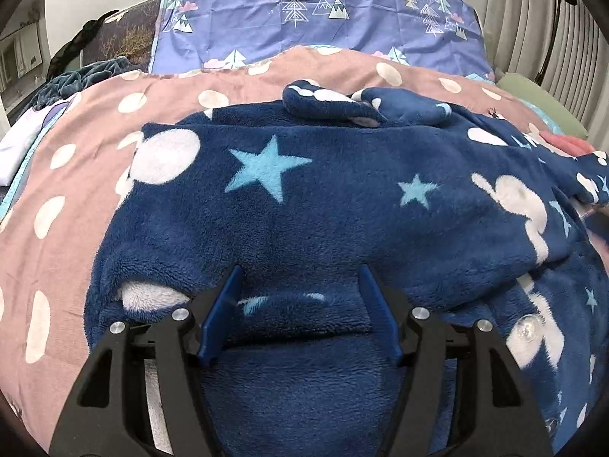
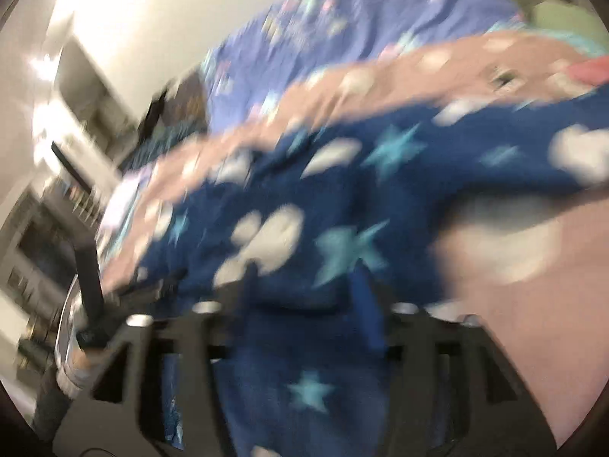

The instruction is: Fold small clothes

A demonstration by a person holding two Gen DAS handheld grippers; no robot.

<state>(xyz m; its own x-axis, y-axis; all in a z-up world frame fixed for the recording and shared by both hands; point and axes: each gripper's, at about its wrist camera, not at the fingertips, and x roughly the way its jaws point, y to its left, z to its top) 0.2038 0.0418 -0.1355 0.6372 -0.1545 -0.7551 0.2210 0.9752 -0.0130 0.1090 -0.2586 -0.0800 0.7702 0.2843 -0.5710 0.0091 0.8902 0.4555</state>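
The left gripper has its jaws apart, straddling a raised ridge of the navy fleece garment, probably to pinch it for a fold. The garment lies spread on the pink dotted duvet of the bed, with a tree-print pillow beyond. The right gripper is motion-blurred; fleece sits between its jaws, but I cannot tell whether they grip.

The whole right wrist view is smeared by motion blur, so the right gripper over the navy fleece garment cannot be read as open or closed, while the left view's right edge crops that garment.
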